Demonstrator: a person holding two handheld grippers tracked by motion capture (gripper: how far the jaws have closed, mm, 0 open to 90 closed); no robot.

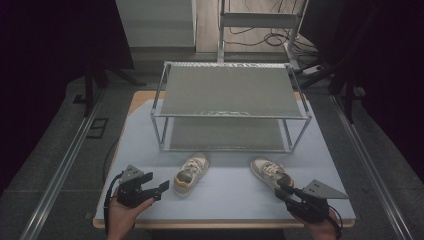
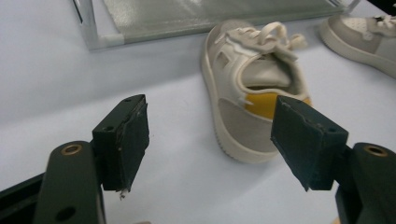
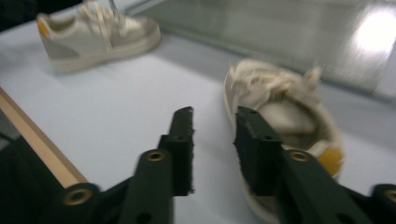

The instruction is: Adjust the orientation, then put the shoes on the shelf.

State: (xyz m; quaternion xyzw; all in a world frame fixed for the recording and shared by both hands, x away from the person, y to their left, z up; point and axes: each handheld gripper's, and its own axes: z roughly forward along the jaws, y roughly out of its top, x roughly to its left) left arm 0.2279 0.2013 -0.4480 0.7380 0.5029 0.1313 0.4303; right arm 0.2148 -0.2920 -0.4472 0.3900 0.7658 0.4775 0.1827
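Both cream low-top sneakers with yellow heel tabs sit on the pale blue desk (image 1: pixel 230 195), just in front of the two-tier metal mesh shoe rack (image 1: pixel 230 92). Left sneaker (image 1: pixel 191 173) is in front of the rack's left half, right sneaker (image 1: pixel 270 172) in front of its right half, well apart. Your left tongs (image 1: pixel 161 190) are wide open, empty, just beside the left sneaker's heel. Your right tongs (image 1: pixel 281 190) are open narrowly, empty, at the right sneaker's heel; can't tell if touching.
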